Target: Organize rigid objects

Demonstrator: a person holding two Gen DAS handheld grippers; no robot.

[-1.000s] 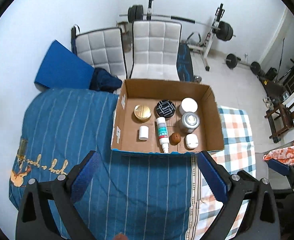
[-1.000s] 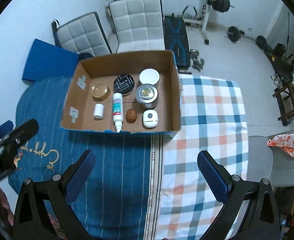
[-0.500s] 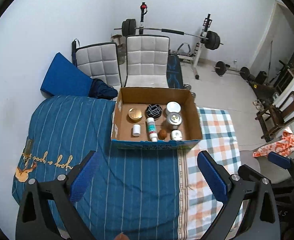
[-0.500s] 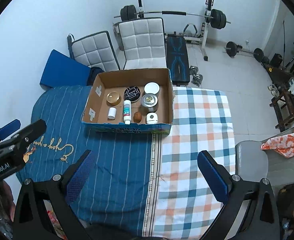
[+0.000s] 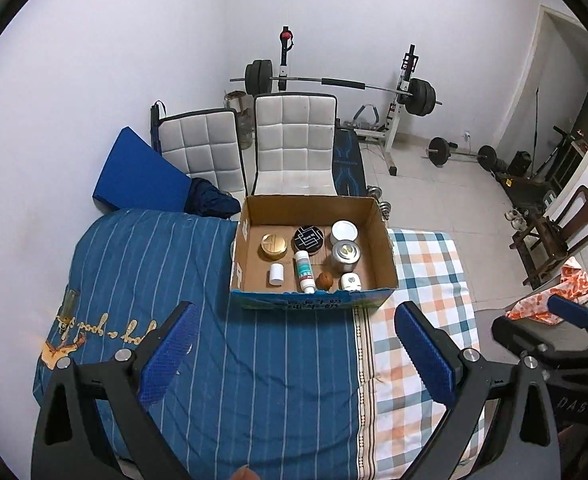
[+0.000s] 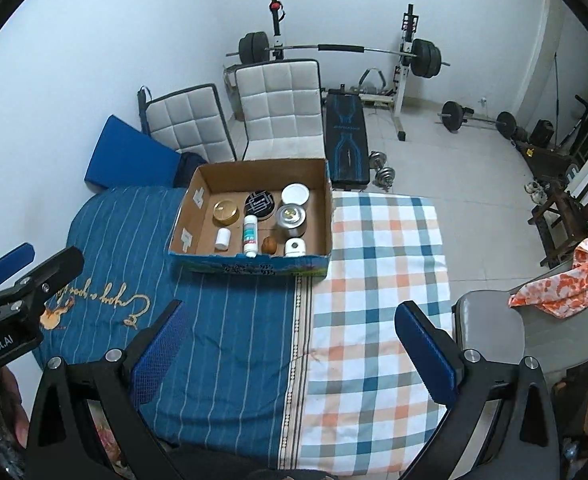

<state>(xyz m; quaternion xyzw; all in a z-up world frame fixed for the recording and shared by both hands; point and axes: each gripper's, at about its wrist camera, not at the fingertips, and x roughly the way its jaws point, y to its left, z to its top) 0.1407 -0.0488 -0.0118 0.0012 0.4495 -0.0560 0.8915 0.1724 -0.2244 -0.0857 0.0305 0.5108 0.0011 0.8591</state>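
We see a cardboard box (image 5: 381,236) of jars at frame centre on a blue striped blanket (image 5: 142,264), a plaid sheet (image 6: 381,248) to its right; 2 white chairs (image 6: 280,108) and a barbell rack (image 6: 407,56) stand behind; our left gripper (image 5: 294,344) and right gripper (image 6: 290,340) hang spread, holding nothing
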